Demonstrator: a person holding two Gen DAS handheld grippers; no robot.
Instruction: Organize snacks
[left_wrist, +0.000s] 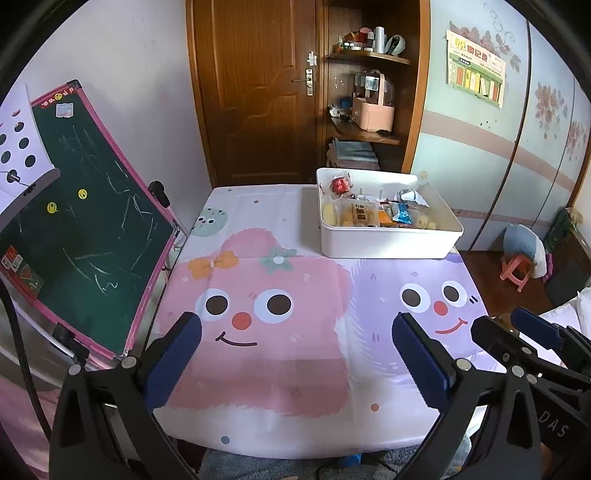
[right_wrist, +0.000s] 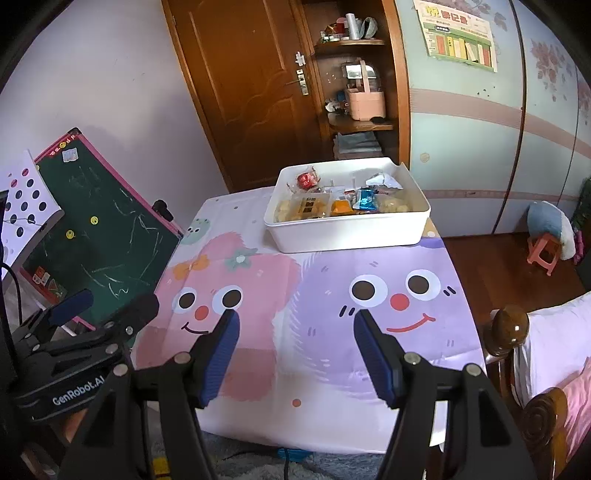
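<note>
The packaged snacks (right_wrist: 332, 201) are seen gathered inside the white bin (right_wrist: 347, 232) at the far end of the cartoon tablecloth (right_wrist: 314, 295). The left gripper (left_wrist: 297, 336) and right gripper (right_wrist: 295, 334) are held over the near edge, jaws spread apart, nothing between them.

Soft, even daylight fills both views, perhaps entering from the right. The tablecloth (left_wrist: 295, 350) is bright and slightly washed out, without hard shadows. A small glare spot sits on the bedpost knob (right_wrist: 511, 326). Fisheye distortion bends the walls, and black vignetting darkens the corners. Focus stays reasonably sharp.
</note>
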